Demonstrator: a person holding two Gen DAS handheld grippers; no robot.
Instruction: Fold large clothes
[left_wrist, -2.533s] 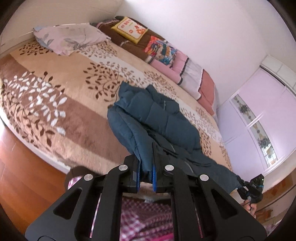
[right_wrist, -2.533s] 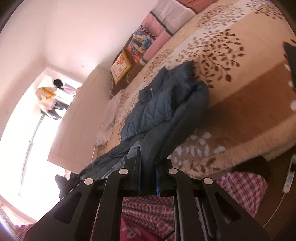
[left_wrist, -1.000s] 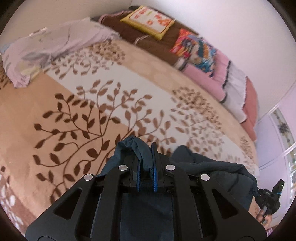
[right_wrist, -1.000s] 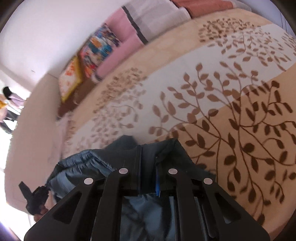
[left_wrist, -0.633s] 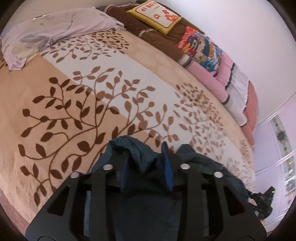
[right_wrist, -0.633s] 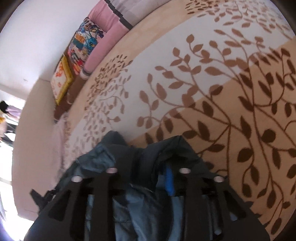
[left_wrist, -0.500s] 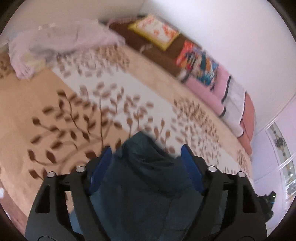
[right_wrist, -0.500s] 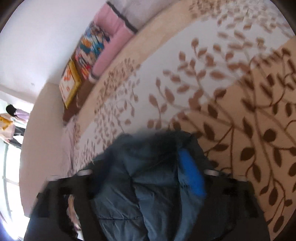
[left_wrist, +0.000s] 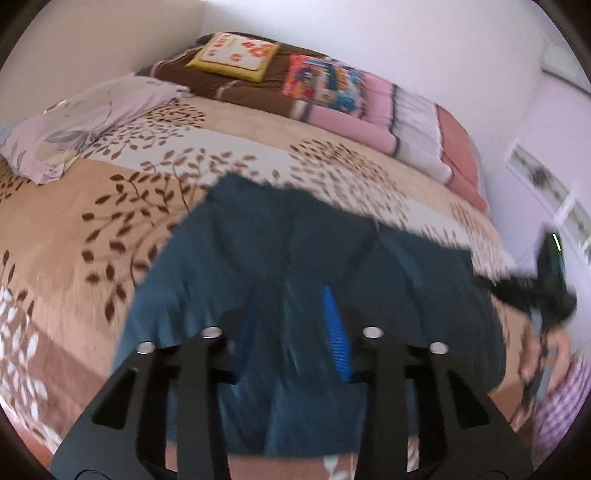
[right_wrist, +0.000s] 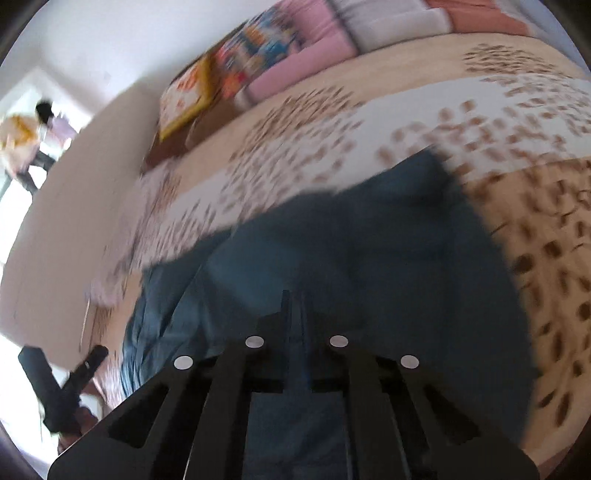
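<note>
A dark blue padded jacket (left_wrist: 295, 240) lies spread on the leaf-patterned bedspread (left_wrist: 74, 221), directly ahead of both grippers. My left gripper (left_wrist: 290, 325) hovers over the jacket's near part. Its jaws are closing but still apart, and no cloth is pinched between the blue pads (left_wrist: 334, 332). In the right wrist view the jacket (right_wrist: 369, 240) fills the middle. My right gripper (right_wrist: 293, 306) is closing above it, its fingers almost together with nothing gripped. Each gripper also shows in the other's view, the right gripper (left_wrist: 546, 288) held in a hand and the left gripper (right_wrist: 59, 384) blurred.
A lilac pillow (left_wrist: 85, 122) lies at the far left of the bed. Folded blankets and cushions (left_wrist: 332, 88) line the wall behind. Checked pink cloth (left_wrist: 561, 398) on the person shows at the lower right. Bare bedspread (right_wrist: 535, 240) surrounds the jacket.
Both grippers let go of the jacket's edge, opened wide and drew back toward the bed's near side. The jacket now lies on the bed, and both jaws have narrowed again.
</note>
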